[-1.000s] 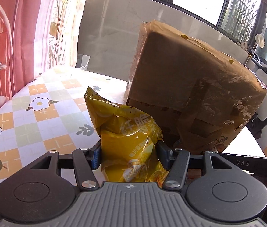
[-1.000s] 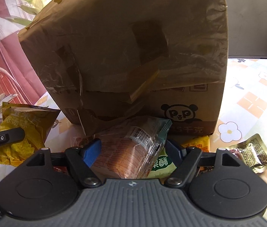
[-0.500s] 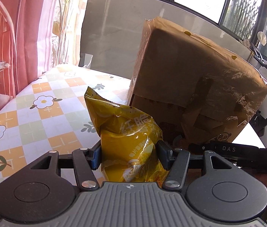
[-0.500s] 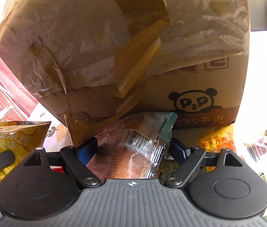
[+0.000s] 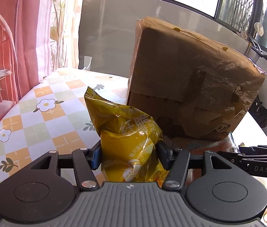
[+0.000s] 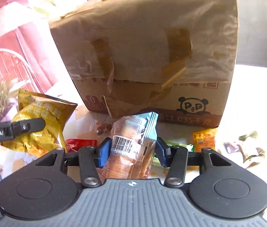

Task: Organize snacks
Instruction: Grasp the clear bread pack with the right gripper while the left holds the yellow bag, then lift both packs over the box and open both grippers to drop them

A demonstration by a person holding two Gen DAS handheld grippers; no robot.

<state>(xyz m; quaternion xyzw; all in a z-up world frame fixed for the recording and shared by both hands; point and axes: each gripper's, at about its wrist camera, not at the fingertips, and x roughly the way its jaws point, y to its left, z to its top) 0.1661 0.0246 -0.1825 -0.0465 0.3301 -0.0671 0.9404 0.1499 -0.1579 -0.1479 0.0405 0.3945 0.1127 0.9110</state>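
Note:
My left gripper [image 5: 128,155] is shut on a yellow chip bag [image 5: 126,132], which stands upright between the blue pads above the chequered tablecloth [image 5: 29,117]. The same bag [image 6: 38,124] shows at the left of the right wrist view, with a left finger [image 6: 25,126] across it. My right gripper [image 6: 132,151] is closing, and its pads press on a clear bread packet [image 6: 131,141] with a barcode and teal end. A big taped cardboard box [image 6: 143,47] with a panda logo stands just behind both, also ahead in the left view [image 5: 190,87].
Loose snacks lie in front of the box: a red packet [image 6: 80,143], an orange packet [image 6: 204,138], a green one [image 6: 173,148] and a brown wrapper [image 6: 247,147]. A pink chair back [image 5: 1,47] and curtain stand left of the table. The right gripper's finger [image 5: 256,151] reaches in low right.
The right gripper's jaws have narrowed onto the bread packet and it has pulled back from the box. The left gripper holds the chip bag almost unmoved.

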